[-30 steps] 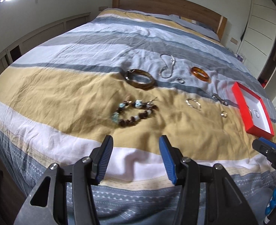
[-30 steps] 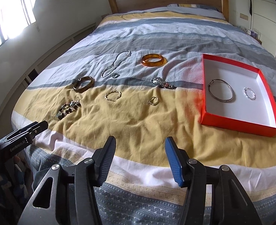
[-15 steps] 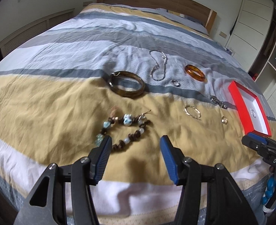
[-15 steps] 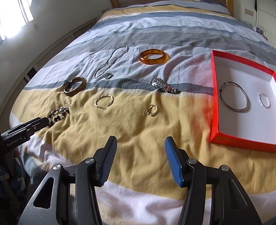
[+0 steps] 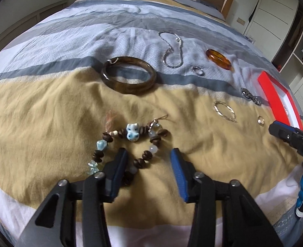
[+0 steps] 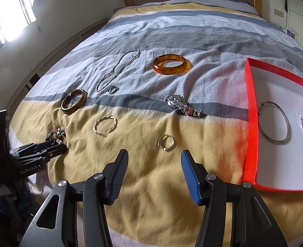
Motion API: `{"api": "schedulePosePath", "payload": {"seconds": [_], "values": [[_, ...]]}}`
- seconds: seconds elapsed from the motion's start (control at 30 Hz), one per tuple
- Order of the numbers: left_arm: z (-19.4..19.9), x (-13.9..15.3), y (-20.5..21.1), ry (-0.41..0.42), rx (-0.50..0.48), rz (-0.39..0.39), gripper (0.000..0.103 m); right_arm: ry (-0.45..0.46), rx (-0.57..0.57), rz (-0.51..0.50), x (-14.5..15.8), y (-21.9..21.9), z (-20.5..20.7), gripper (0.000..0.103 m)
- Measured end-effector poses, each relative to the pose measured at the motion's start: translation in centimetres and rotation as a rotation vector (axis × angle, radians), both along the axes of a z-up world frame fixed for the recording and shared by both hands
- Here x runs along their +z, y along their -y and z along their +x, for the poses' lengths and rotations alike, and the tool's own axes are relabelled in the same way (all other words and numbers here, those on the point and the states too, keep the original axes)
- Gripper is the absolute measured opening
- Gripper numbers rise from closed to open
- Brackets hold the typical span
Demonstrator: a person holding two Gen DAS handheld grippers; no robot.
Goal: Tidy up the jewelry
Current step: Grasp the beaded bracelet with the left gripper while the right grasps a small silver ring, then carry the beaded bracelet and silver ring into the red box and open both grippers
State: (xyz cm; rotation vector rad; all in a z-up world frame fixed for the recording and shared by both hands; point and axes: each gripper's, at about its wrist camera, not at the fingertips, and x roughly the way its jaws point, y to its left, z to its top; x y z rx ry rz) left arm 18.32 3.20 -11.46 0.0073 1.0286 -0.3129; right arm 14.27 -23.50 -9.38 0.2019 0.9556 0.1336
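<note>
The striped bedspread has most of the jewelry lying loose; only two silver hoops sit in the red box at right. The left gripper, fingers wide, straddles the near beaded bracelet. The right gripper hangs agape, empty.

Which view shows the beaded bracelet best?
The left wrist view: the beaded bracelet lies large and sharp right at the open left gripper, individual beads visible. In the right wrist view the bracelet is a small, dark cluster at the far left, partly hidden behind the left gripper.
</note>
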Motion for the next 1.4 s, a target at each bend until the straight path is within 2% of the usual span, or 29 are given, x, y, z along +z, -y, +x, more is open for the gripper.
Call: {"api": "schedulePosePath", "payload": {"seconds": [0.1,0.3,0.43,0.53,0.57,0.6,0.8,0.97,1.03,1.4], "values": [[0.1,-0.1,-0.1,0.001,0.001,0.007,0.026,-0.012,-0.002,0.004,-0.6,0.2,1.1,0.044],[0.1,-0.3,-0.3,-0.003,0.009,-0.007,0.02,-0.026,-0.017,-0.015,-1.7,0.3,2.4,0.042],[0.0,-0.3,-0.2,-0.004,0.012,-0.008,0.012,-0.038,-0.021,-0.027,-2.2,0.4,2.7,0.039],[0.0,-0.2,-0.2,-0.011,0.018,-0.022,0.008,-0.046,-0.017,-0.034,-2.6,0.3,3.0,0.032],[-0.1,-0.1,-0.3,-0.015,0.023,-0.031,0.008,-0.047,-0.016,-0.032,-2.7,0.3,3.0,0.022],[-0.1,0.0,-0.3,-0.018,0.028,-0.039,0.007,-0.05,-0.015,-0.028,-2.8,0.3,3.1,0.02],[-0.3,0.8,-1.0,-0.037,0.068,-0.102,0.007,-0.041,-0.001,-0.013,-2.2,0.5,2.3,0.02],[-0.9,2.2,-1.6,-0.033,0.089,-0.163,0.007,-0.008,0.001,0.013,-0.6,0.9,0.8,0.02],[-1.4,3.0,-1.8,-0.03,0.083,-0.201,0.007,0.006,0.0,0.022,0.2,1.0,0.1,0.02],[-5.3,7.6,0.4,0.018,0.016,-0.274,0.007,0.075,-0.007,0.048,3.8,1.5,-5.5,0.02]]}}
